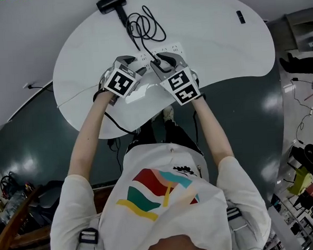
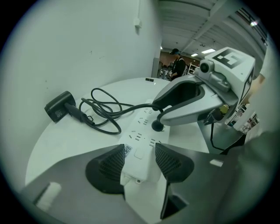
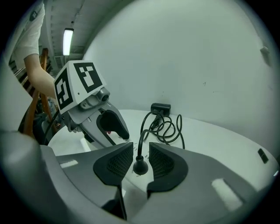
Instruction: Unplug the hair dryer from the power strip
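Observation:
The black hair dryer (image 1: 111, 2) lies at the far edge of the white table (image 1: 220, 44), its cable (image 1: 145, 25) coiled toward the white power strip (image 2: 140, 140). The round black plug (image 3: 140, 166) stands in the strip. My right gripper (image 3: 141, 159) is open, its pads on either side of the plug with a small gap on each side. My left gripper (image 2: 139, 159) is open and straddles the near end of the strip. In the head view both grippers sit close together over the strip, left gripper (image 1: 137, 70) beside right gripper (image 1: 160, 61).
A small black object (image 1: 240, 17) lies at the table's far right. A white cord (image 1: 38, 88) runs off the table's left edge toward the wall. Dark floor surrounds the table, with clutter (image 1: 307, 176) at the right.

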`<move>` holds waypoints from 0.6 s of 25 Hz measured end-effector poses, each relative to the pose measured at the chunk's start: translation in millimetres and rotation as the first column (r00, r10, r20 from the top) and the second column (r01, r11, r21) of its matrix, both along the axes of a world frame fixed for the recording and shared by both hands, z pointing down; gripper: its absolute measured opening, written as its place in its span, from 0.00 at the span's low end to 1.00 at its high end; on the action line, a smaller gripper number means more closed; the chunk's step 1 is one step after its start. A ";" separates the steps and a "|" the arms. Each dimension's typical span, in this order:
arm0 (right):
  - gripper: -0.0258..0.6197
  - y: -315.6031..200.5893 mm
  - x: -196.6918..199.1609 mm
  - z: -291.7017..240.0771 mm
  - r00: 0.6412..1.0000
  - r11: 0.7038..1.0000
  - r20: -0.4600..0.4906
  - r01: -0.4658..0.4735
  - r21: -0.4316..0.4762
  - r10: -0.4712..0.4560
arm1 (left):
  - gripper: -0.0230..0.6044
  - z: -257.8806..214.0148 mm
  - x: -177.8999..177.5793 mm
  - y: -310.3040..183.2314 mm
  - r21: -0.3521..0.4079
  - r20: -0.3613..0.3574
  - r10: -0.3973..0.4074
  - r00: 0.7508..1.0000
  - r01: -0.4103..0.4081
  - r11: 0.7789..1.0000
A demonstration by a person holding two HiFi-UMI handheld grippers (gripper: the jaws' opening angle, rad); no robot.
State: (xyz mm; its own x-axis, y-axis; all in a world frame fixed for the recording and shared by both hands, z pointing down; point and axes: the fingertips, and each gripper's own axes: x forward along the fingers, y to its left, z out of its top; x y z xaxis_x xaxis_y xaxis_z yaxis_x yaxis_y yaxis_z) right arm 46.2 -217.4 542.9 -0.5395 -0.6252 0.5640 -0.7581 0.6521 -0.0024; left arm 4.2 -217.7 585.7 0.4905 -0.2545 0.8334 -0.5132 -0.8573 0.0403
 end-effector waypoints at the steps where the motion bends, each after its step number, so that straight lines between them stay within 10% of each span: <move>1: 0.23 -1.9 -1.7 2.5 1.000 1.000 -0.002 0.005 -0.001 -0.005 | 0.39 0.4 0.1 0.2 -0.001 0.000 0.001 1.000 -0.001 1.000; 15: 0.12 -7.5 -11.6 5.2 0.997 1.000 0.079 0.027 -0.014 -0.026 | 0.39 -0.1 0.2 2.7 -0.015 0.016 0.018 1.000 -0.018 1.000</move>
State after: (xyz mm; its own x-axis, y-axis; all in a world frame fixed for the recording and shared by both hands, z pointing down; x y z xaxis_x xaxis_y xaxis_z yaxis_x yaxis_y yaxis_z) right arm 34.6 -224.9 548.2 -0.5986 -0.6017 0.5289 -0.7378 0.6713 -0.0713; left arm 4.4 -215.0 585.5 0.4818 -0.2329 0.8447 -0.4982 -0.8659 0.0454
